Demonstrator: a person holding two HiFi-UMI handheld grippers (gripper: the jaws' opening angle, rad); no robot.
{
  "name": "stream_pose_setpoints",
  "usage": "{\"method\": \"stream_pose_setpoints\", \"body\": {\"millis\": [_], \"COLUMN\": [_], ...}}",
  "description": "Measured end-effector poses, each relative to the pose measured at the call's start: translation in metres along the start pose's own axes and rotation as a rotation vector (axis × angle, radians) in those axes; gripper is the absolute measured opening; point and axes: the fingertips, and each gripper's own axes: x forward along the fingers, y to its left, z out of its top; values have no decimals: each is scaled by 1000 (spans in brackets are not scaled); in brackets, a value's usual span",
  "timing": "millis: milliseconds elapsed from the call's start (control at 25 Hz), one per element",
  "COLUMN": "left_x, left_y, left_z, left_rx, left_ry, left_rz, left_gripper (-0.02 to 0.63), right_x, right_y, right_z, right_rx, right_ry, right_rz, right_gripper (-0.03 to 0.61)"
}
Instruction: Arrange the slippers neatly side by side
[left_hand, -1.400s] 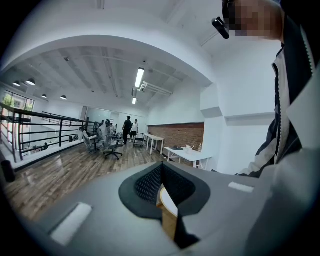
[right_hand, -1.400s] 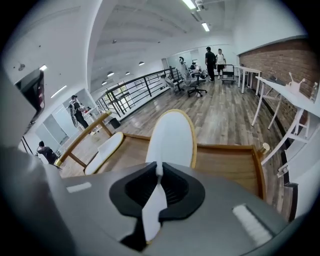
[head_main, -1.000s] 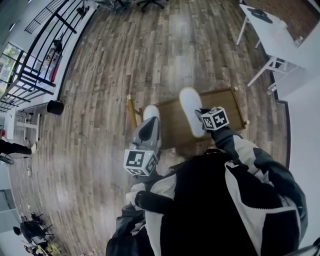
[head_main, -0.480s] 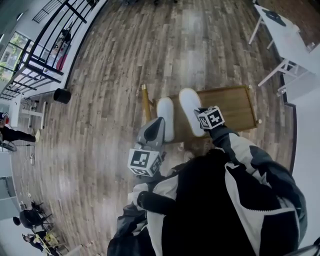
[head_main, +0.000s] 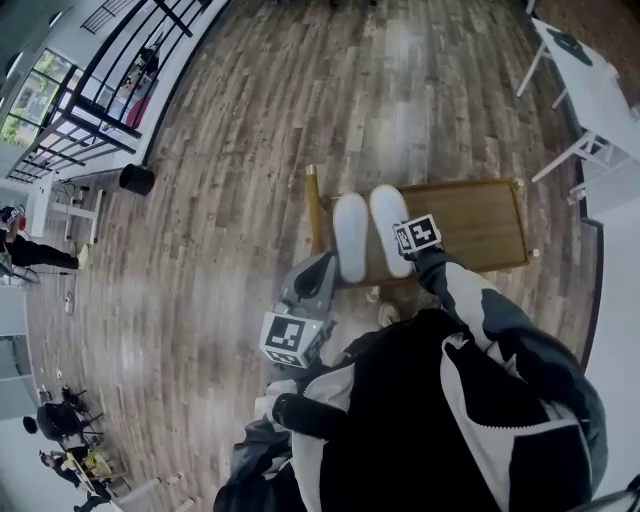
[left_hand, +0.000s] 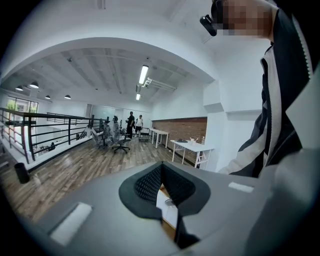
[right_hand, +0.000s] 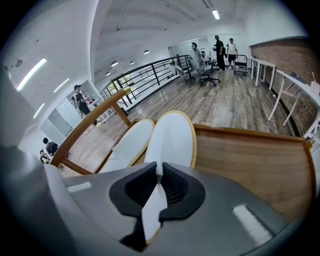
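You've set the right slipper (head_main: 389, 228) beside the left slipper (head_main: 351, 238), your right gripper (right_hand: 158, 189) pinching its heel. Your left gripper (left_hand: 163, 194) is closed, empty.

2 wht slippers (head_main: 351, 237) (head_main: 389, 226), 1 wood tray (head_main: 470, 220), 2 hand-held grippers (head_main: 325, 262) (head_main: 403, 241), 1 blk bin (head_main: 137, 179)

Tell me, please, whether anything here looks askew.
Nothing serious: the left slipper and right slipper lie side by side on the wooden table, toes slightly uneven, the left one nearer the person. The right gripper holds the right slipper's heel.
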Motion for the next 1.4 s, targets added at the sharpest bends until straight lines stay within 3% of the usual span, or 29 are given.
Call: {"method": "stream_pose_setpoints", "body": {"millis": [360, 440, 480, 560, 960, 1160, 1280, 1400], "left_x": [-24, -26, -26, -27, -12, 7, 27, 51], "left_y": [18, 18, 18, 18, 12, 1, -6, -17], "left_z": [-10, -12, -12, -13, -7, 1, 10, 17], "left_rx": [-15, -17, -18, -18, -15, -20, -29, -35], "left_ry": [9, 9, 9, 8, -14, -30, -39, -47], "left_rz": [50, 52, 52, 48, -3, -62, -91, -127], "left_gripper": [18, 18, 18, 18, 18, 18, 18, 18], "right_x": [23, 25, 27, 28, 7, -30, -67, -110], "right_y": [-8, -5, -3, 2, 6, 10, 9, 6], "right_z": [-11, -14, -15, -15, -10, 15, 45, 64], "right_rx": [-50, -65, -68, -65, -48, -51, -101, -119], "right_ry": [52, 66, 71, 73, 27, -78, -188, -286], "right_rz": [-73, -56, -43, -23, 0, 16, 3, -11], "right_gripper": [34, 67, 121, 169, 201, 163, 41, 3]}}
